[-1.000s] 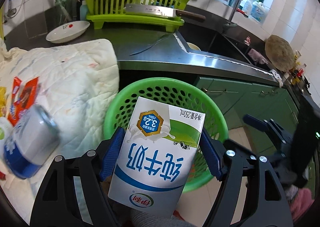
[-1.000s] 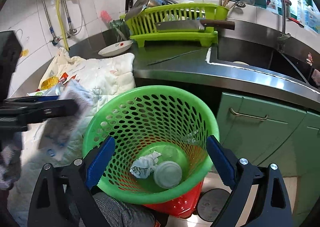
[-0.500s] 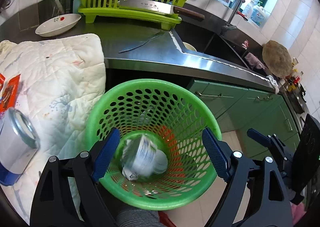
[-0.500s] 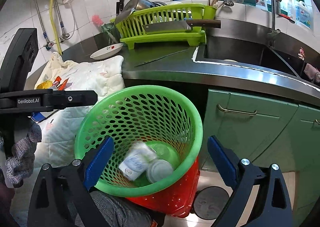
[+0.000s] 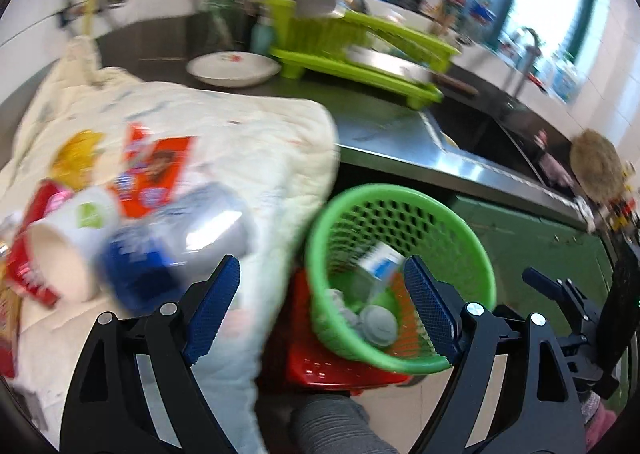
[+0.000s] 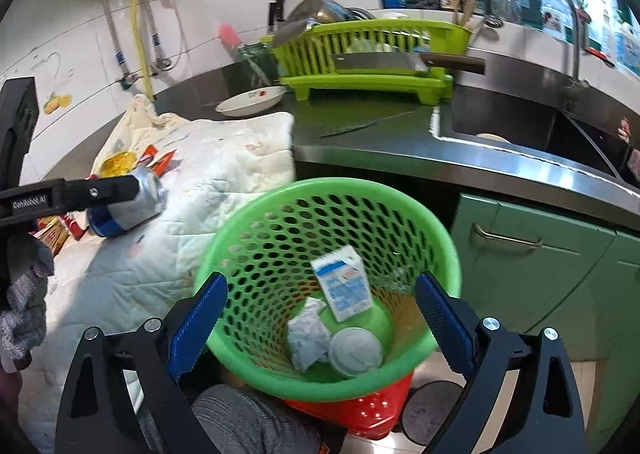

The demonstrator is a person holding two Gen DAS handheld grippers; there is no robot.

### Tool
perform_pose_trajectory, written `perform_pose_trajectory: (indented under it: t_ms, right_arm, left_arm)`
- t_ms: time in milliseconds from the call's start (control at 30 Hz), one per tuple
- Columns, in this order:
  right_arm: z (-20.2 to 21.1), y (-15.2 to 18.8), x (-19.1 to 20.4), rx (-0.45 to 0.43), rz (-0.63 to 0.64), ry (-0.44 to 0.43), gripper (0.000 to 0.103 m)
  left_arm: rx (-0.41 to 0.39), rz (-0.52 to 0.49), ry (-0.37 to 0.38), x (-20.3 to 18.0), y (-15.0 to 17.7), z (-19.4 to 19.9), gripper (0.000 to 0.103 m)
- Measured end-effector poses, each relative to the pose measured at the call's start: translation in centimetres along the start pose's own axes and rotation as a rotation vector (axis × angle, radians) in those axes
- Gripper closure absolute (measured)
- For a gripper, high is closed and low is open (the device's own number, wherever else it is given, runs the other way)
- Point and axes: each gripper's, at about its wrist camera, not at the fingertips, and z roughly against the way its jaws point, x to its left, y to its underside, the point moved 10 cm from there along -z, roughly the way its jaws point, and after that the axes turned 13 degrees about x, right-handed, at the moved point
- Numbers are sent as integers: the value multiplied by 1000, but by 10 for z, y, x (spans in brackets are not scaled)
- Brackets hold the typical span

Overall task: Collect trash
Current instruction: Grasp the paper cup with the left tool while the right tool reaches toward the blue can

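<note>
The green perforated basket (image 6: 256, 222) stands on a red base below the counter edge. Inside it lie a white-and-blue milk carton (image 6: 344, 286), crumpled paper (image 6: 308, 334) and a round lid (image 6: 354, 350). My right gripper (image 6: 320, 324) hangs open above the basket, gripping nothing. My left gripper (image 5: 322, 310) is open and empty, over the edge of the quilt beside the basket (image 5: 400, 214). A blue-and-silver can (image 5: 172, 250) lies just ahead of its left finger. A white cup (image 5: 68, 250), orange wrappers (image 5: 156, 174) and a yellow item (image 5: 76, 158) lie further left, blurred.
A cream quilt (image 6: 224, 158) covers the counter's left part. Behind it are a white dish (image 6: 250, 102) and a lime dish rack (image 6: 368, 54) with a cleaver across it. The steel sink (image 6: 520, 122) is at the right, above green cabinet doors (image 6: 520, 246).
The milk carton left my left gripper and dropped into the basket. The left gripper then swung left toward the trash on the quilt. The right gripper drifted slightly.
</note>
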Motion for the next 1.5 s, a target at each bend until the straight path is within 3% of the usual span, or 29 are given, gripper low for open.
perform_pose_trajectory:
  t_ms: [300, 533, 800, 933, 1000, 1067, 1133, 1500]
  right_arm:
    - [-7, -2, 47, 9, 65, -52, 12]
    - [-14, 0, 72, 25, 110, -81, 12]
    - [-20, -3, 86, 41, 156, -93, 12]
    - [-24, -5, 89, 50, 163, -106, 12]
    - [-26, -6, 90, 52, 168, -105, 12]
    - [-28, -7, 92, 57, 173, -109, 12]
    - [-30, -7, 94, 60, 183, -107, 12]
    - [-38, -20, 120, 75, 331, -120, 12]
  left_arm:
    - [-127, 211, -113, 96, 2, 51, 24]
    - [-116, 348, -86, 143, -1, 42, 29]
    - [-88, 394, -68, 159, -10, 17, 41]
    - [-84, 402, -52, 163, -15, 10, 57]
    - [-78, 404, -47, 163, -17, 5, 60]
    - [-76, 406, -35, 164, -19, 2, 79]
    - [-72, 408, -25, 163, -19, 0, 90]
    - [-120, 360, -38, 153, -22, 23, 102]
